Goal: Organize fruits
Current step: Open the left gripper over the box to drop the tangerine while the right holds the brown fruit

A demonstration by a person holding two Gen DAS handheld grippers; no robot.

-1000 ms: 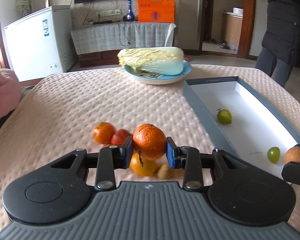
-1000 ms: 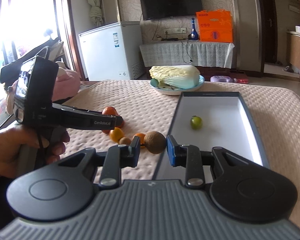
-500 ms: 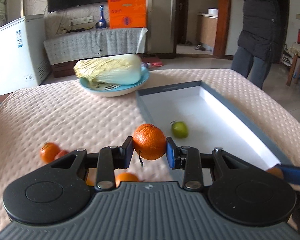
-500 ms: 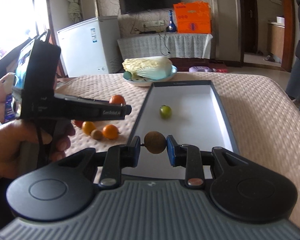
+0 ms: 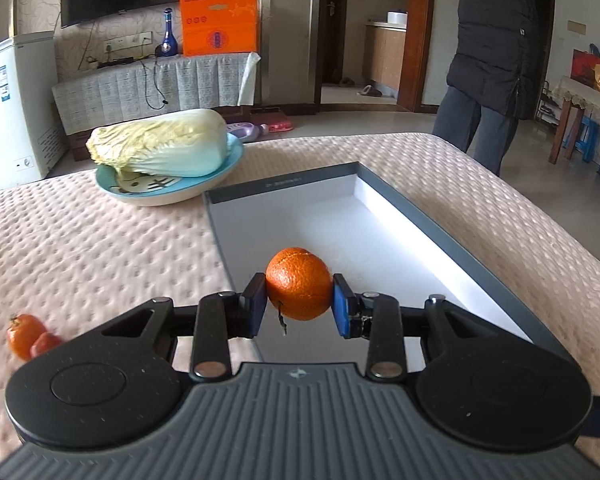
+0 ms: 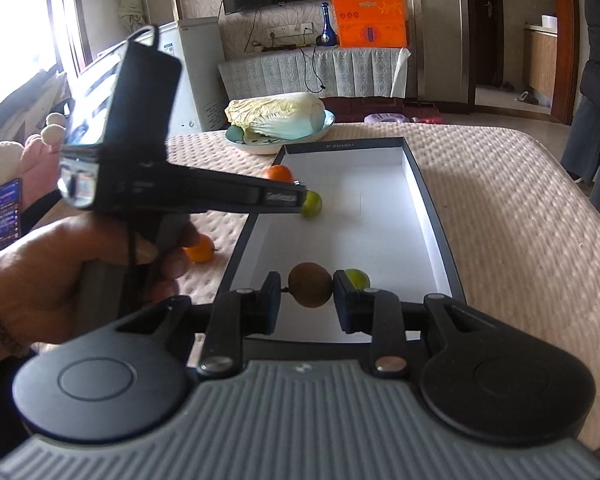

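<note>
The left gripper (image 5: 300, 306) is closed on an orange (image 5: 299, 283), with one pad pressing on each side of the fruit. It holds the orange in the air over the near end of a long grey box (image 5: 440, 232) with a white inside. The right gripper (image 6: 306, 298) is closed on a brown kiwi (image 6: 310, 290), which sits between its two pads with a thin stem touching the left one. The kiwi hangs over the near end of the same box. Inside the box, a green fruit (image 6: 313, 205) lies near the left wall, partly hidden by the tip of the left gripper as the right camera sees it. A second green fruit (image 6: 359, 278) lies at the near end, just behind the right pad. The box rests on a tabletop (image 5: 80, 248) covered with a bumpy pink cloth. To the left of the box, on the cloth, a small orange fruit (image 5: 22, 334) lies touching a red one (image 5: 46, 343). Another orange fruit (image 6: 201, 251) lies on the cloth close to the hand (image 6: 60, 272) that grips the left gripper's handle. At the far end of the tabletop, a big cabbage (image 5: 160, 144) rests on a blue plate (image 5: 168, 194). A person in a dark coat (image 5: 496, 36) stands at the far right of the room.
</note>
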